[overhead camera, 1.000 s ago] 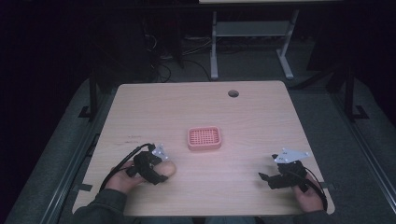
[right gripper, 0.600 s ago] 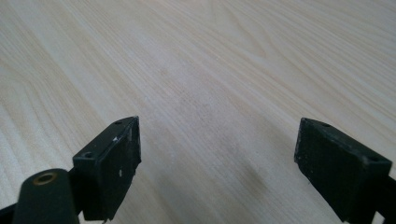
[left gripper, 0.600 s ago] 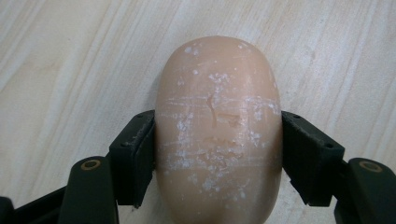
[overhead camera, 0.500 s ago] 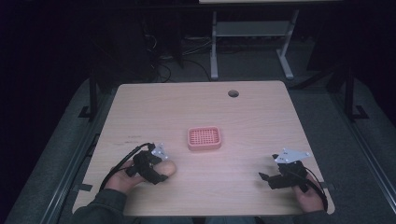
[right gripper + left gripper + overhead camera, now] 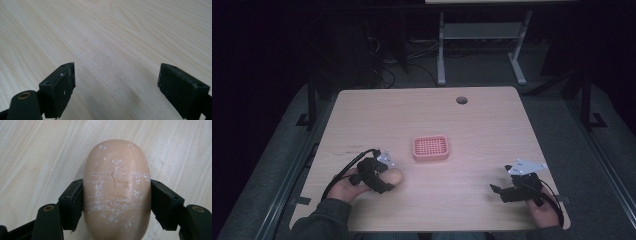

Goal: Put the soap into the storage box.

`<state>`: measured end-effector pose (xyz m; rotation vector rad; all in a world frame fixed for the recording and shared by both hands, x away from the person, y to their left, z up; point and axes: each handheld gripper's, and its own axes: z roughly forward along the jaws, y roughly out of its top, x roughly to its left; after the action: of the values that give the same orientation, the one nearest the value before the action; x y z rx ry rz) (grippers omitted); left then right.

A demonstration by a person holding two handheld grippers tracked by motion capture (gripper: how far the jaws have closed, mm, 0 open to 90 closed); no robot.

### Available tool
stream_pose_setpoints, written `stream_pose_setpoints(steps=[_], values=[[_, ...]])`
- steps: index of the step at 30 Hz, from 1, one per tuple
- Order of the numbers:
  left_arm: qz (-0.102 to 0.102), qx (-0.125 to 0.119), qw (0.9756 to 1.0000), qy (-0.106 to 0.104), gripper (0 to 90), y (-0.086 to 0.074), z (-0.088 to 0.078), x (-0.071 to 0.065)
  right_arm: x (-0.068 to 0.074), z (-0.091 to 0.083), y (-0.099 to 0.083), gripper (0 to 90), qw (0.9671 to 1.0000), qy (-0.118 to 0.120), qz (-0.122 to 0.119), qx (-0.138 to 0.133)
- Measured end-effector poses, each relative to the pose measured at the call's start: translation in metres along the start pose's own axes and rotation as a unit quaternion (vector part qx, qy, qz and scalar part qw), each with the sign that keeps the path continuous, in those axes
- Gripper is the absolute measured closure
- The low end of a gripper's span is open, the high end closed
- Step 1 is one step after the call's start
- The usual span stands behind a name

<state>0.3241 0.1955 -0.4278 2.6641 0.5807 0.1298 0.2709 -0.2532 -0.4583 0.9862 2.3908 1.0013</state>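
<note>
**Soap clamped on the left, right jaws wide**

Left gripper view looks straight down on a peach-coloured soap (image 5: pixel 116 190) bar, its top scuffed with white marks and fine scratches. The left hand-held gripper (image 5: pixel 116 202) has one black jaw pressed to each long side of the bar, so the soap is clamped between them. Pale wood grain of the desk (image 5: pixel 37 150) runs beneath the soap; whether the bar rests on it or is lifted just clear cannot be told.

From the high view, the left hand-held gripper (image 5: pixel 379 176) sits near the front left of the desk (image 5: pixel 422 110), with the soap (image 5: pixel 393 176) showing as a small pale lump at its tip. A pink tray (image 5: pixel 430 148) with a grid of holes lies near the middle of the desk, just beyond and to the right of the soap, apart from it.

The right hand-held gripper (image 5: pixel 502 190) is at the front right, well apart from the tray and the soap. In the right gripper view its jaws stand wide apart around the right hand-held gripper (image 5: pixel 116 82) midpoint, with bare wood between them and nothing held.

A round dark hole (image 5: pixel 461 100) sits near the far edge of the desk.
</note>
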Motion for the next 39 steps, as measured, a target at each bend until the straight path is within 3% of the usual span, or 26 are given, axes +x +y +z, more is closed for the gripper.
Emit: stream_pose_setpoints(steps=[12, 39], values=[[-0.005, -0.002, 1.0000, -0.005, 32.5, 0.011, -0.001, 0.005, -0.001, -0.001, -0.001, 14.1, 1.0000, 0.000, 0.002, -0.004], [0.011, 0.007, 0.9998, -0.013, 32.5, 0.037, -0.002, 0.014, -0.001, -0.003, -0.001, 14.2, 0.9999, 0.001, 0.006, -0.012]])
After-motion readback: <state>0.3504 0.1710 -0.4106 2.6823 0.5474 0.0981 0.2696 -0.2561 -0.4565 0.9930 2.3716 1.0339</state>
